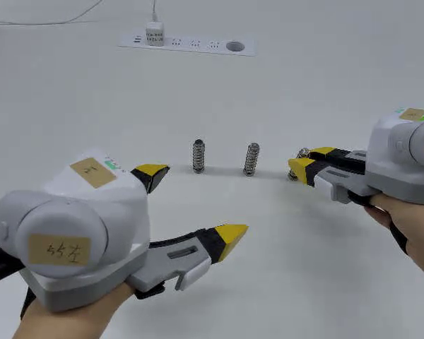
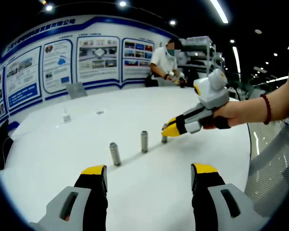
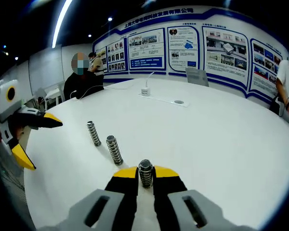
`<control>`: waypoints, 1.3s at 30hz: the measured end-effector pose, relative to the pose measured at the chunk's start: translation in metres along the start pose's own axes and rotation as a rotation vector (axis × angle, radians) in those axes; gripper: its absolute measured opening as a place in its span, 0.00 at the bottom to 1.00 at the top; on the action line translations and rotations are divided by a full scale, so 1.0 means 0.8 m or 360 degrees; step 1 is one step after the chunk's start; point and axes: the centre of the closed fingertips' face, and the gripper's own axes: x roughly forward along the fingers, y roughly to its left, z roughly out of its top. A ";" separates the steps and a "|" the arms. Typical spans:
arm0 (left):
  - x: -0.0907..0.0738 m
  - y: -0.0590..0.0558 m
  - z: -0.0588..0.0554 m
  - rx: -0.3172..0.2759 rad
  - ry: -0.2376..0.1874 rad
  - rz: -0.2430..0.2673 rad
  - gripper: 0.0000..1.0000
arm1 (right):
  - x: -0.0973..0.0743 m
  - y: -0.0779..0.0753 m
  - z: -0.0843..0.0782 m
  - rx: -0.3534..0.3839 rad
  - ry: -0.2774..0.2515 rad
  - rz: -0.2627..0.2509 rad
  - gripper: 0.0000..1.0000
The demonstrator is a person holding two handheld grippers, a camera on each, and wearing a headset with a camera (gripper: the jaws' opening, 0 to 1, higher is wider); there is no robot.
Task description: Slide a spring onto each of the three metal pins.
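Right gripper view: silvery coiled spring (image 3: 145, 173), upright.

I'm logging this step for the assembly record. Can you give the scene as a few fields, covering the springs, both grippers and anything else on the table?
surface: white table
left spring: upright, free
middle spring: upright, free
right spring: upright, gripped
right gripper: shut on right spring
left gripper: open, empty, short of the row
other: power strip at far side

Bright, even light from ceiling strips (image 2: 220, 10) (faint soft shadows), fisheye warp at edges.
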 end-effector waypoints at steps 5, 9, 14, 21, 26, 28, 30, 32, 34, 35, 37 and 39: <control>-0.002 0.004 0.000 0.0008 0.0007 0.0017 0.72 | -0.006 0.003 0.005 0.0047 -0.0015 0.0001 0.18; -0.006 0.008 0.003 0.0006 0.0009 0.0034 0.71 | -0.013 0.004 0.011 0.0073 -0.0030 -0.0005 0.22; -0.011 0.014 0.006 0.0012 0.0018 0.0058 0.71 | -0.024 0.006 0.018 0.0124 -0.0042 -0.0004 0.28; -0.018 0.022 0.011 0.0025 0.0026 0.0085 0.69 | -0.041 0.016 0.030 0.0150 -0.0069 0.0024 0.36; -0.023 0.026 0.014 0.0034 0.0039 0.0101 0.68 | -0.053 0.023 0.034 0.0149 -0.0072 0.0033 0.41; -0.025 0.027 0.015 0.0034 0.0039 0.0101 0.68 | -0.057 0.025 0.037 0.0153 -0.0078 0.0040 0.43; -0.027 0.027 0.017 0.0038 0.0038 0.0102 0.68 | -0.061 0.028 0.039 0.0159 -0.0082 0.0045 0.44; -0.029 0.028 0.018 0.0046 0.0042 0.0106 0.68 | -0.066 0.032 0.042 0.0162 -0.0090 0.0054 0.47; -0.031 0.028 0.019 0.0046 0.0046 0.0107 0.68 | -0.071 0.036 0.047 0.0171 -0.0108 0.0069 0.48; -0.032 0.028 0.019 0.0046 0.0048 0.0107 0.69 | -0.073 0.039 0.049 0.0172 -0.0117 0.0079 0.48; -0.034 0.029 0.018 0.0044 0.0056 0.0113 0.69 | -0.077 0.043 0.051 0.0173 -0.0112 0.0089 0.51; -0.036 0.030 0.018 0.0046 0.0060 0.0116 0.69 | -0.081 0.047 0.052 0.0157 -0.0113 0.0089 0.52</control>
